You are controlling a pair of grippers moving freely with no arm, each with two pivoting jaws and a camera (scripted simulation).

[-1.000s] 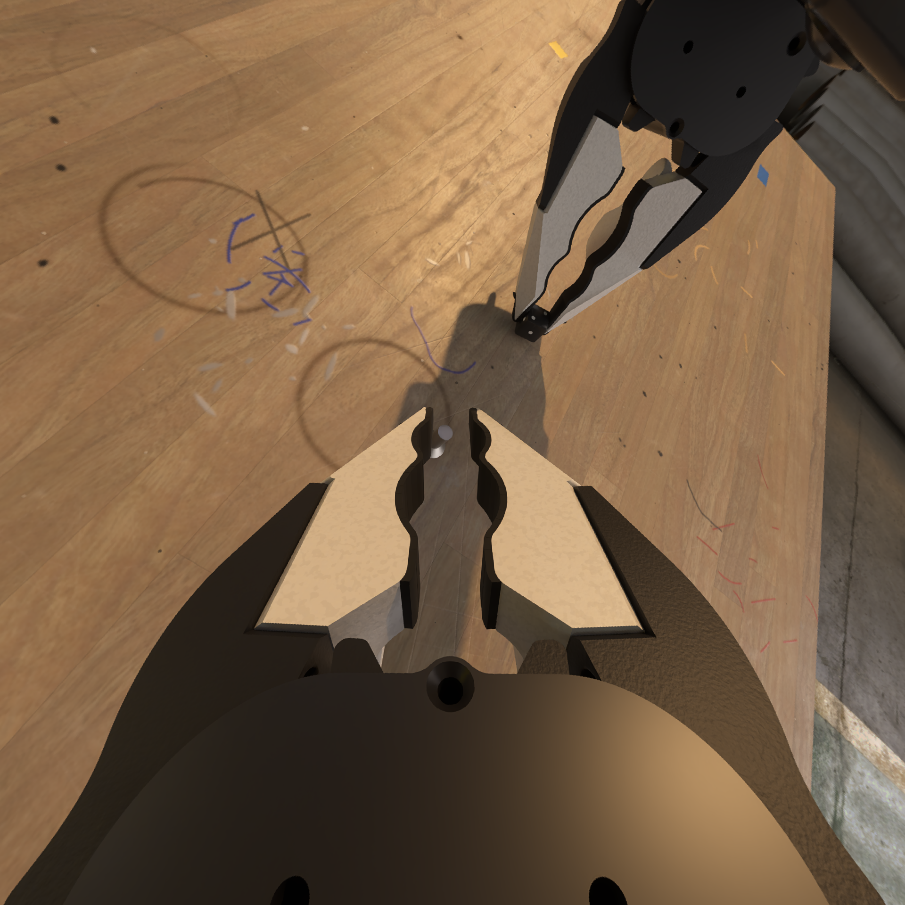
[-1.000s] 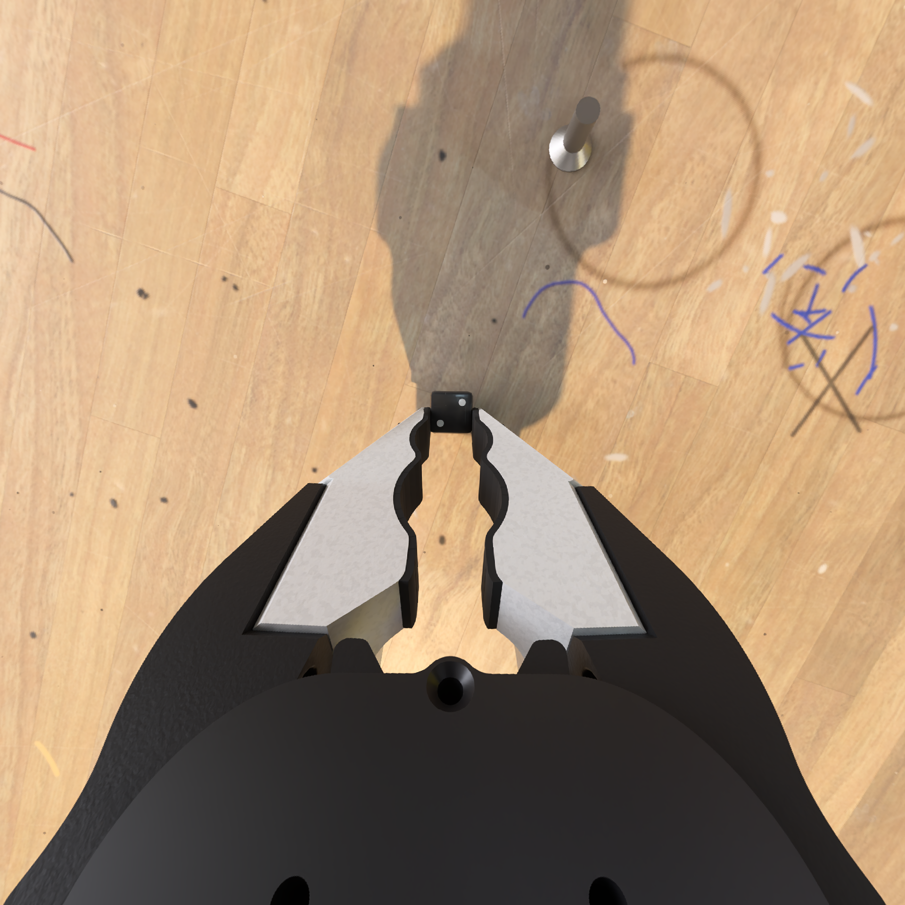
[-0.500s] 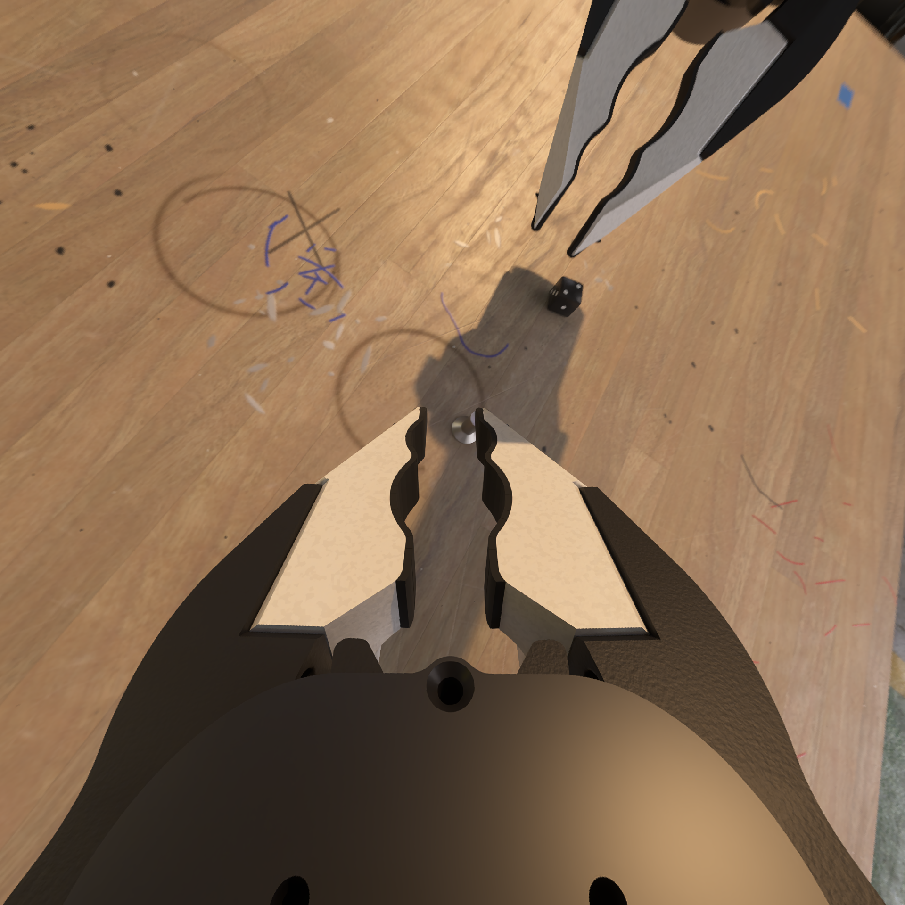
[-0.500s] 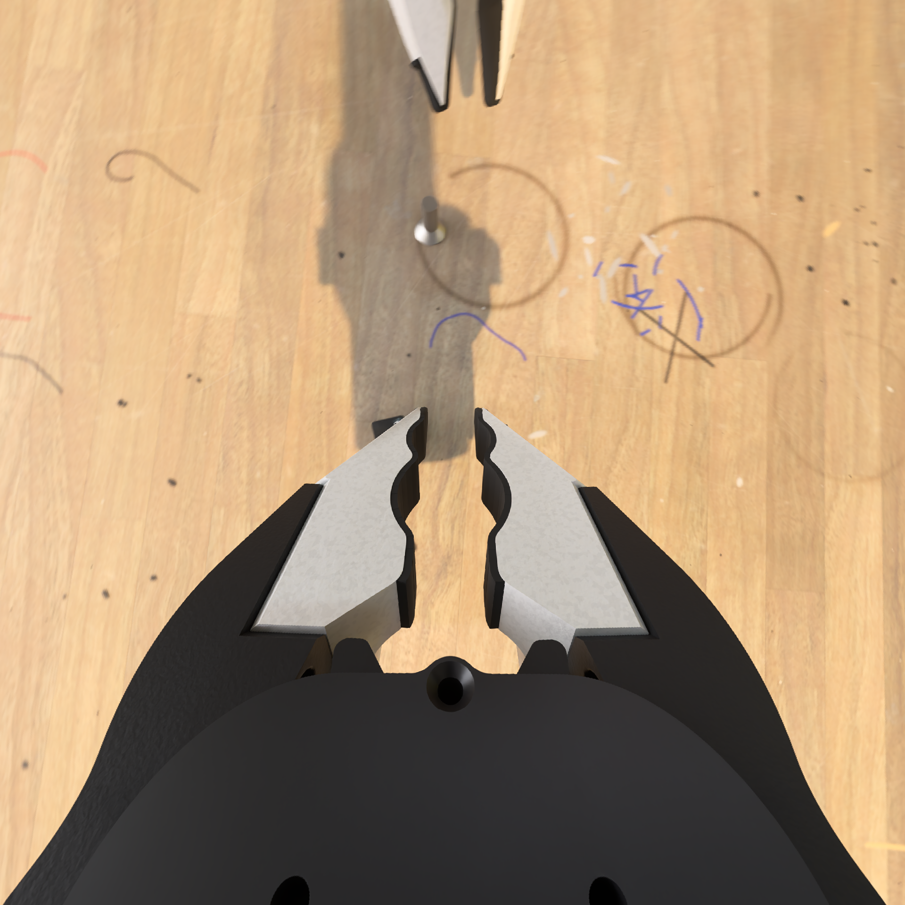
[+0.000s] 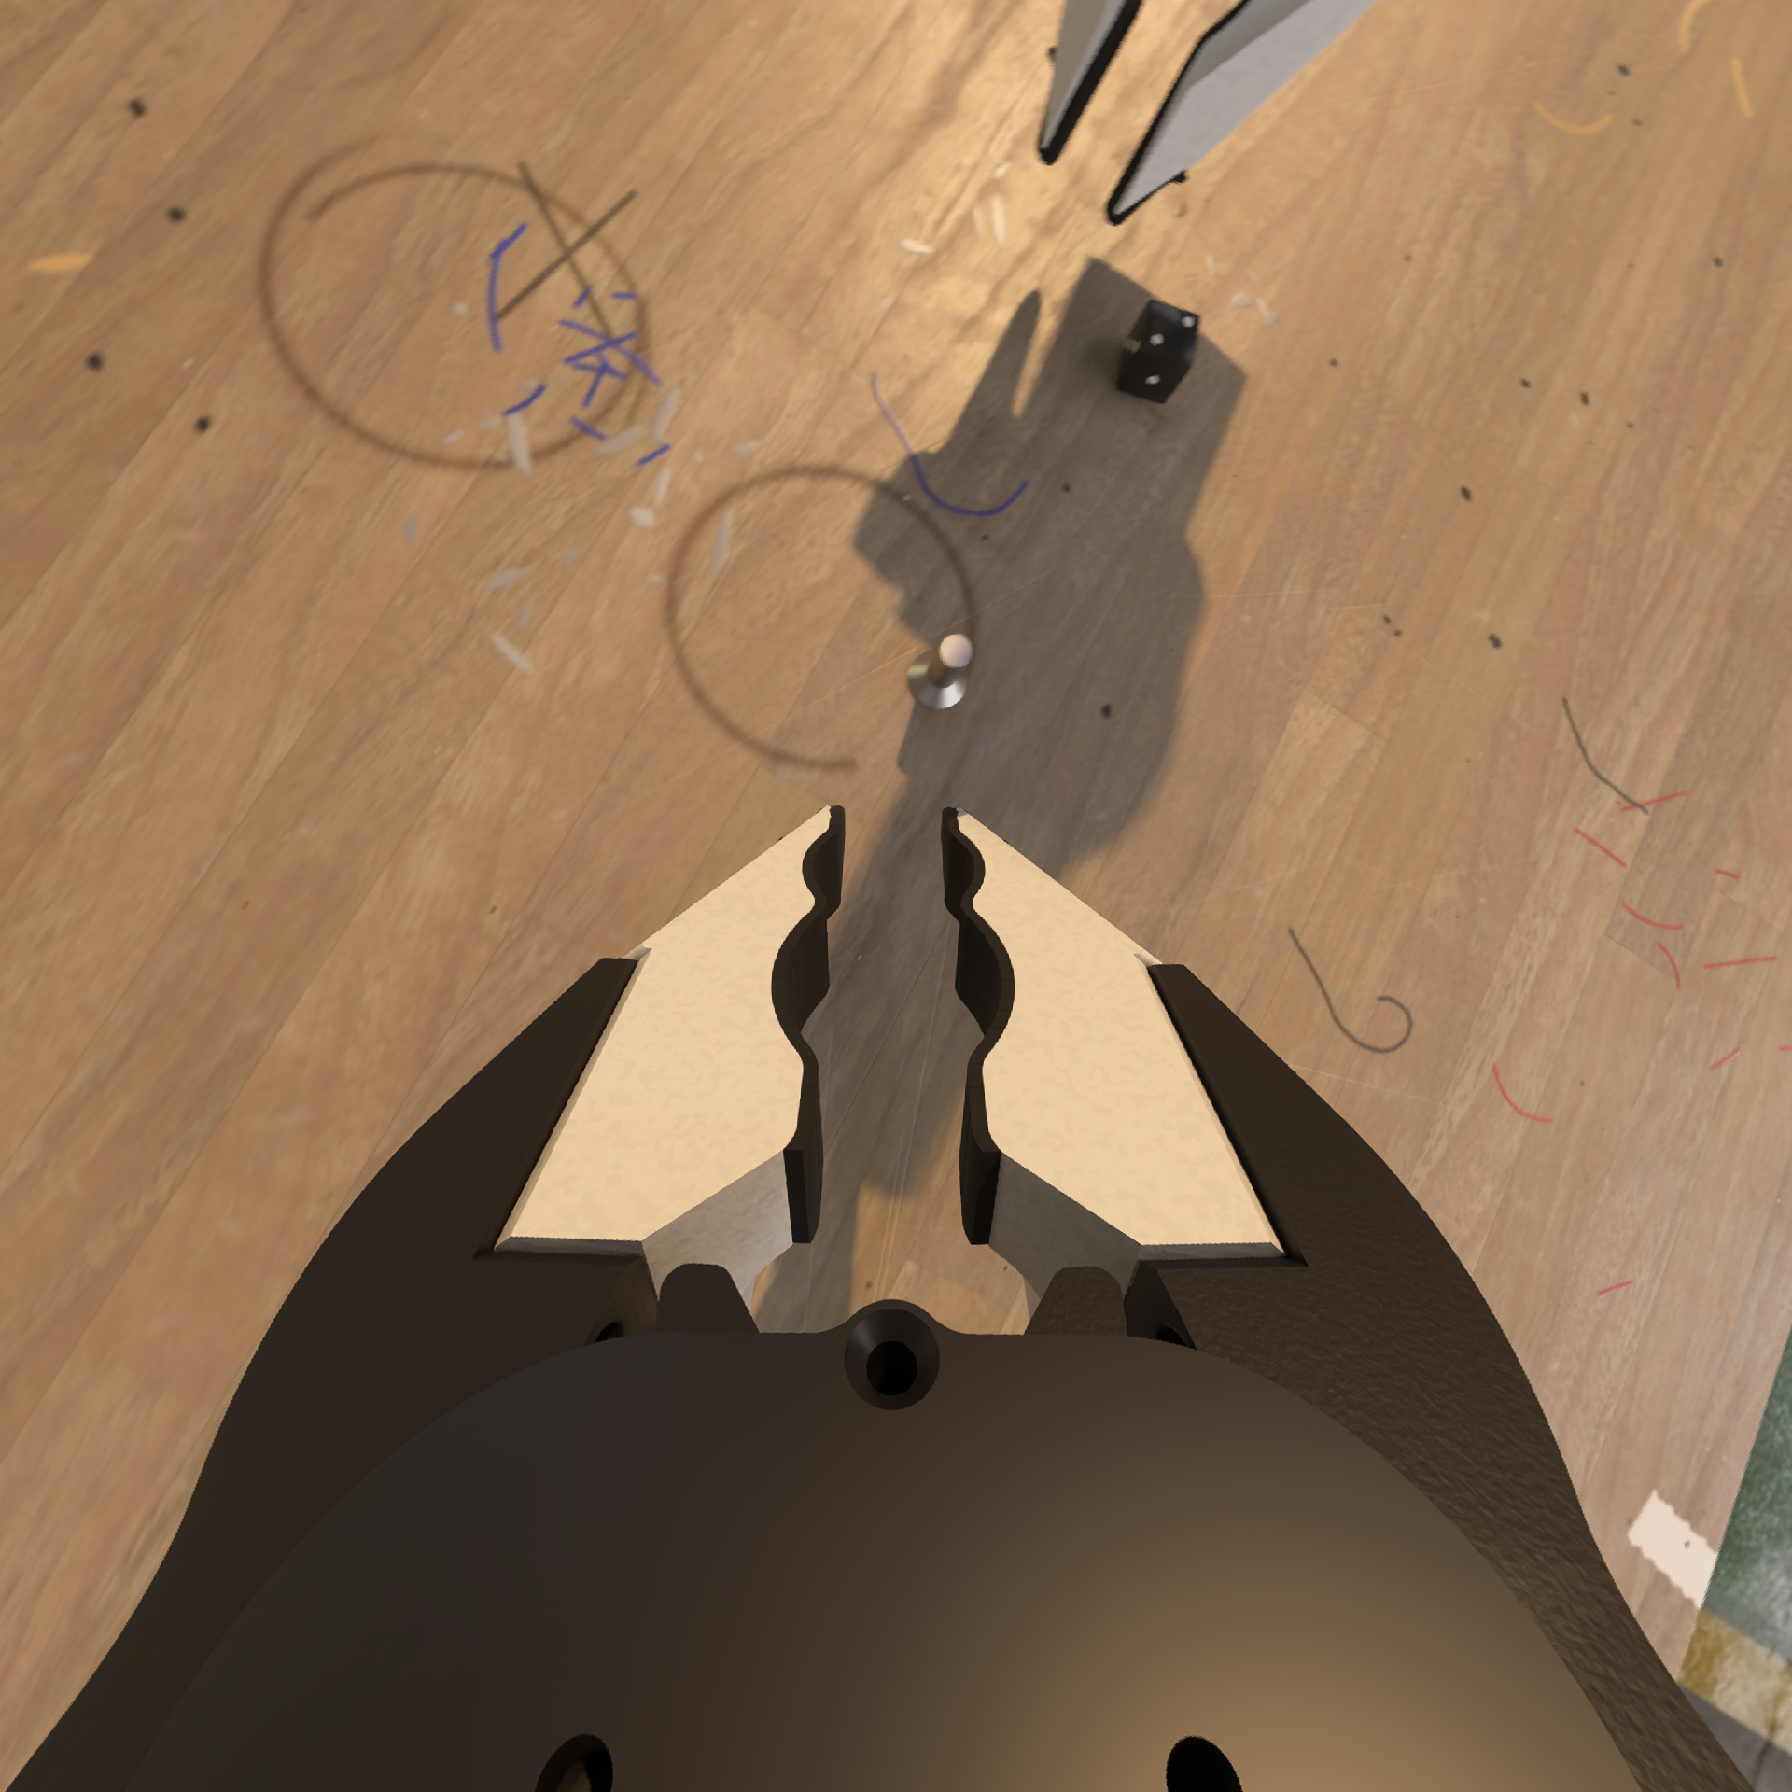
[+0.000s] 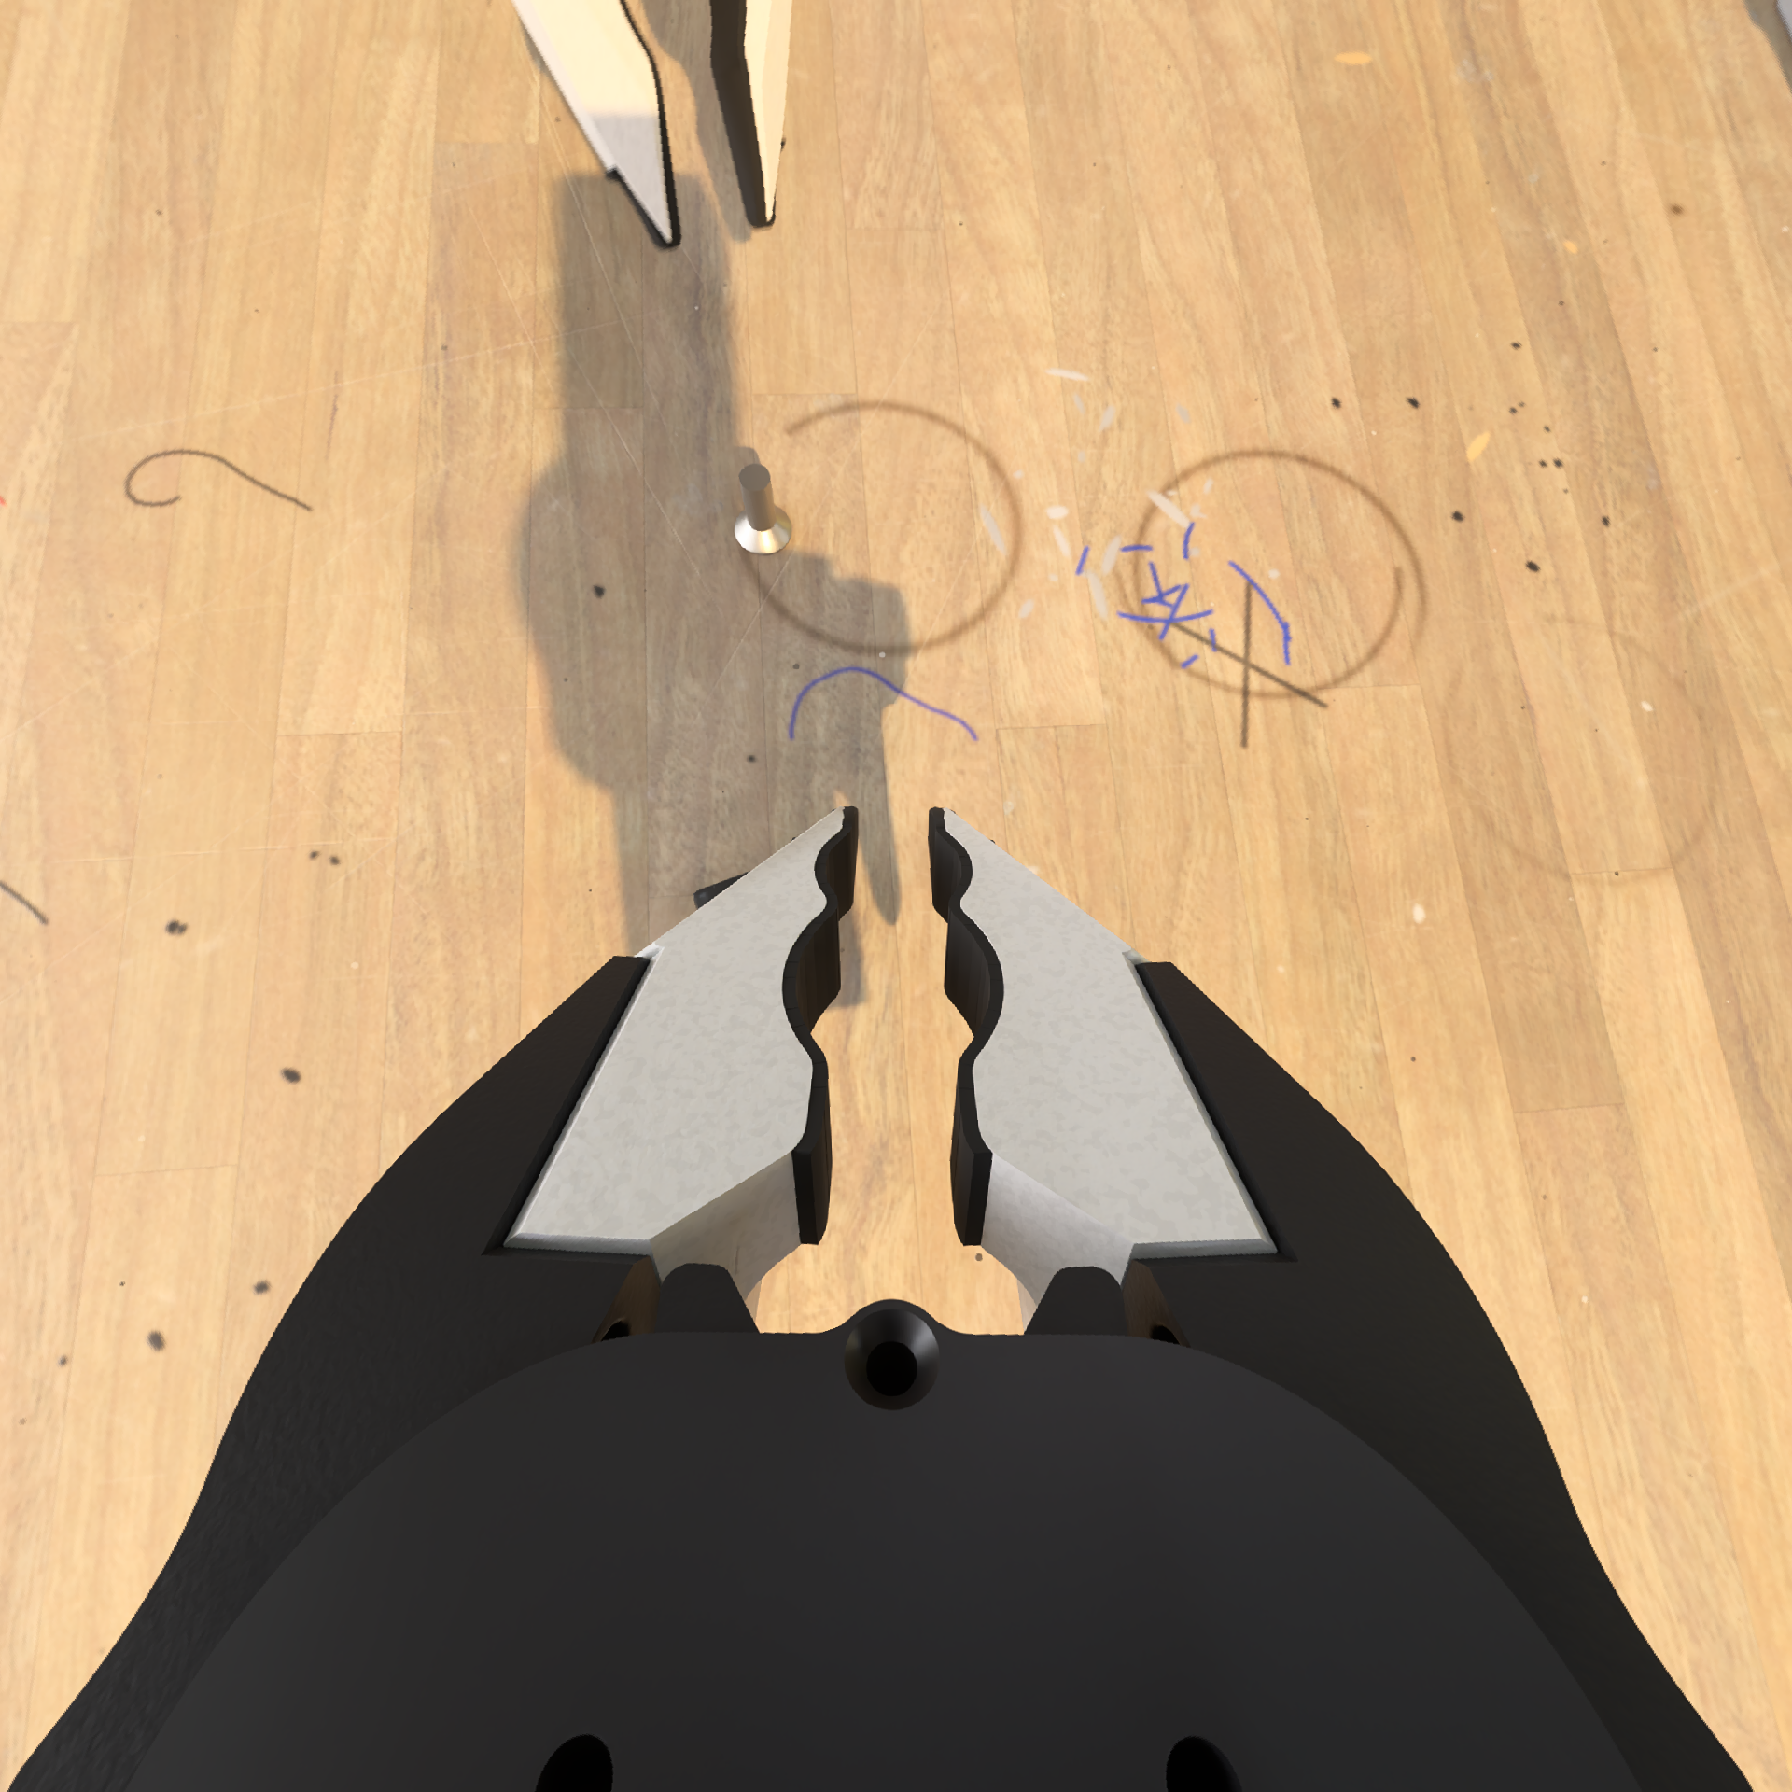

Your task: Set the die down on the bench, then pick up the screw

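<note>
A small silver screw stands head-down on the wooden bench, a short way ahead of my left gripper, which is open and empty. The black die lies on the bench farther ahead to the right, below the grey fingers of the right gripper. In the right wrist view my right gripper is open and empty above the bench. Only a corner of the die shows beside its left finger. The screw stands farther ahead, with the left gripper's tan fingers beyond it.
The bench top carries dark ring stains, blue scribbles, red marks and pale shavings. The bench edge and the floor show at the lower right of the left wrist view.
The right gripper let go of the die, which now rests on the bench, and drew up and back from it. The left gripper moved back from the screw, which was between its fingertips.
</note>
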